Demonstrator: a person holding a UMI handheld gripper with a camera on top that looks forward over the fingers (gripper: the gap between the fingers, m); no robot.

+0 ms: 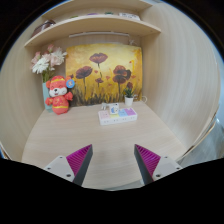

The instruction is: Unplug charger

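My gripper (112, 160) is open, its two magenta-padded fingers (78, 160) spread wide over a light wooden desk (75, 130) with nothing between them. Well beyond the fingers, near the back of the desk, lies a white flat block (116, 115) with coloured marks on it, which may be a power strip or charger; I cannot tell. No cable or plug is plainly visible.
A red and white plush toy (58, 95) stands at the back left under white flowers (46, 62). A small potted plant (128, 95) stands behind the white block. A flower painting (103, 70) covers the back wall. A shelf (95, 25) runs above. Wooden side walls enclose the desk.
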